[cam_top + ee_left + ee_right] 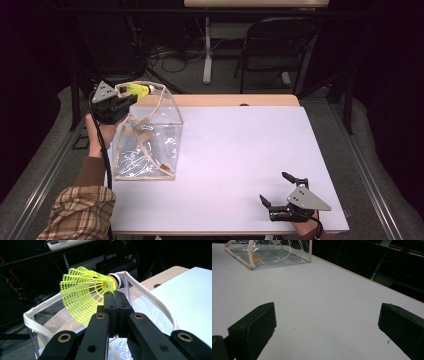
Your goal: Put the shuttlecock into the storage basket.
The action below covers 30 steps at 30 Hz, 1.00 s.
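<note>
A yellow plastic shuttlecock (85, 290) with a white-banded cork tip is pinched by its skirt edge in my left gripper (115, 298), which is shut on it. In the high view the shuttlecock (136, 89) hangs over the open top of a clear plastic bag (150, 135) with cream trim, at the table's left, with the left gripper (125, 100) above the bag's rim (37, 312). My right gripper (276, 189) rests open near the front right of the table; its jaws stand wide apart over the bare white surface (324, 305), and the bag (269, 252) lies far off.
The white table top (240, 150) stretches between the bag and the right gripper. A wooden strip (225, 100) runs along the far edge. A black folding chair (275, 45) and cables sit on the floor beyond the table.
</note>
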Each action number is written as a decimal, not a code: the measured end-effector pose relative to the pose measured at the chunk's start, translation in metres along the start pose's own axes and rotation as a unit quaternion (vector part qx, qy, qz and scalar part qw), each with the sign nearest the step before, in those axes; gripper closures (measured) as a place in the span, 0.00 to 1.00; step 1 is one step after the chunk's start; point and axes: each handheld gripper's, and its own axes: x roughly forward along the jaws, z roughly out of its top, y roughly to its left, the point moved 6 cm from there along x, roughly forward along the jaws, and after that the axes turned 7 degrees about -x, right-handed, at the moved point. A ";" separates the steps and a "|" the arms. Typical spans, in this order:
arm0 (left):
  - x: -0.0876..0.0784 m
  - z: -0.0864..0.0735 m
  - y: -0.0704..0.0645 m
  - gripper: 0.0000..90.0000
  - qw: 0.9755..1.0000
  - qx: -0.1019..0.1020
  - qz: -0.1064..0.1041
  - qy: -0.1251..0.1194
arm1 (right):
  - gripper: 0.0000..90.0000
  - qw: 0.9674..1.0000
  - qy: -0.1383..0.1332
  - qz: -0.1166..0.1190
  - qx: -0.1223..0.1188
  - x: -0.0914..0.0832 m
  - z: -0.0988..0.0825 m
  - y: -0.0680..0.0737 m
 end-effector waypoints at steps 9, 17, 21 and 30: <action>0.002 -0.002 0.002 0.99 1.000 -0.003 0.002 0.003 | 0.01 1.000 0.001 0.000 0.001 0.000 0.000 0.000; 0.002 -0.003 0.004 0.99 1.000 -0.005 0.003 0.005 | 0.01 1.000 0.000 0.000 0.000 0.000 0.000 0.000; 0.004 -0.004 0.004 0.99 1.000 -0.005 0.002 0.011 | 0.01 1.000 0.001 0.000 0.000 0.000 0.000 0.000; 0.009 -0.006 0.004 0.99 1.000 -0.006 0.001 0.020 | 0.01 1.000 0.000 0.000 0.001 0.000 0.000 0.000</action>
